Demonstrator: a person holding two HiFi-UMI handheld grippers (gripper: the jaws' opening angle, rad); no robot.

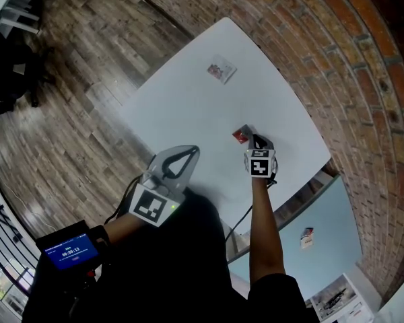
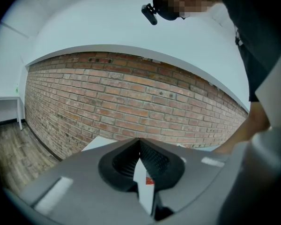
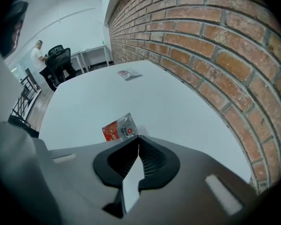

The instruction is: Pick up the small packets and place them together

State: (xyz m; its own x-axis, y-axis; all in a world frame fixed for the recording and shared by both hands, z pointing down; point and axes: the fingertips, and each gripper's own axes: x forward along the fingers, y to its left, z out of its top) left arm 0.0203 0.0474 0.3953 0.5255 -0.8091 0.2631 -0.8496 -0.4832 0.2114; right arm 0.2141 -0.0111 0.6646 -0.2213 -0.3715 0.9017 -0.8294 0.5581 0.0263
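- Across the middle of the head view, a white desk (image 1: 188, 106) stands on a wood floor (image 1: 60, 106) beside a brick wall (image 1: 337, 52). Only this view shows a pale blue table (image 1: 333, 214) at lower right, with a third packet (image 1: 307, 237) lying on it.
- At the desk's near edge, the left claw (image 2: 139, 142) has its jaws together at the tips. Its own view faces the wall. A speck of red shows through the slit behind the tips, too small to identify.
- Over the desk's right side, the right claw (image 3: 138, 137) points steeply down, jaws closed with nothing between them. Its own view puts the tips right at the near corner of the red packet (image 3: 119, 128), which the head view half hides.
- That red packet lies flat on the desk.
- Well apart from it, a pale packet (image 1: 220, 69) lies near the desk's far corner. The head and right views show it; the left view does not.
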